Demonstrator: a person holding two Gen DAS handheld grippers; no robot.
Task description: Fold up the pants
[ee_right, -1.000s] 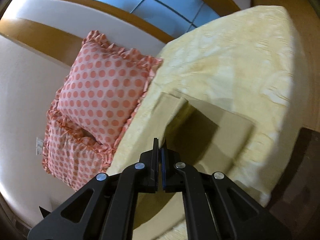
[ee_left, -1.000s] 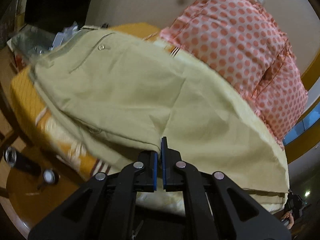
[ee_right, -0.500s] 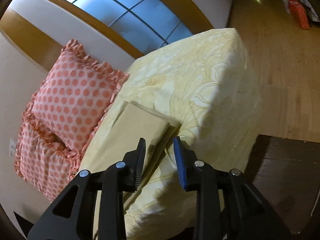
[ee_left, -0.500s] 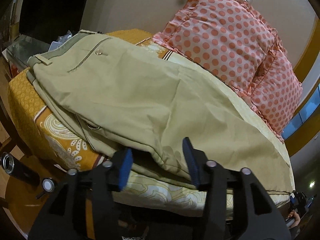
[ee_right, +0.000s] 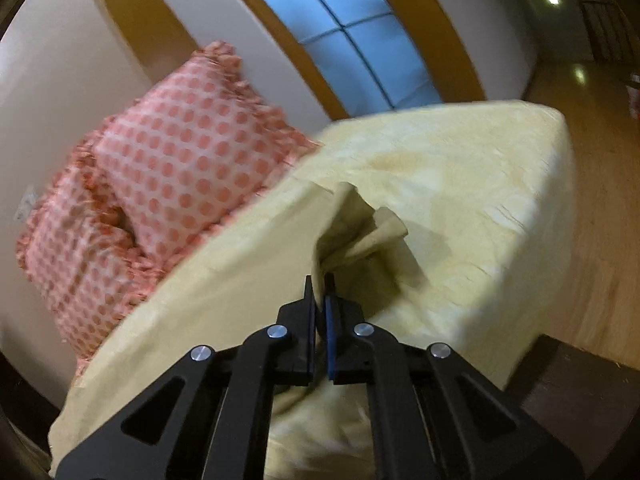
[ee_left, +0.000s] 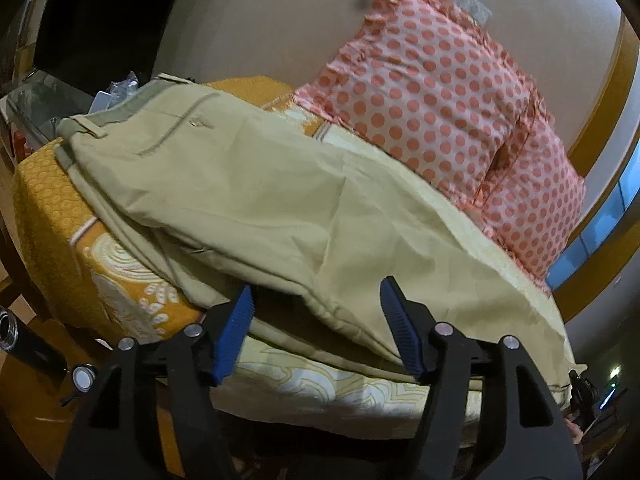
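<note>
Pale khaki-green cotton pants (ee_left: 248, 184) lie spread along a bed covered by a yellow and orange patterned bedspread (ee_left: 60, 220). Their waistband, with a belt loop and a buttoned back pocket, sits at the orange end of the bed, and the legs run toward the pale yellow end, where the far hem reaches near the bed's corner.

The black left gripper with blue pads (ee_left: 316, 320) hovers at the near edge of the bed, its jaws spread wide on either side of the pants' near folded edge, holding nothing.

The black right gripper (ee_right: 319, 300) has its jaws pressed together, pinching a bunched piece of the same khaki fabric (ee_right: 352, 232) and holding it raised above the yellow bedspread (ee_right: 460, 184); the cloth hangs in crumpled folds just ahead of the fingertips and casts a shadow on the cover below.

Two salmon-pink polka-dot ruffled cushions (ee_left: 432, 92) lean against the beige wall (ee_left: 280, 20) along the far edge of the bed, one overlapping the other. A blue-paned window in a curved wooden frame (ee_right: 352, 32) is set in the wall above the yellow end. A wooden floor (ee_right: 600, 208) lies past that end.
</note>
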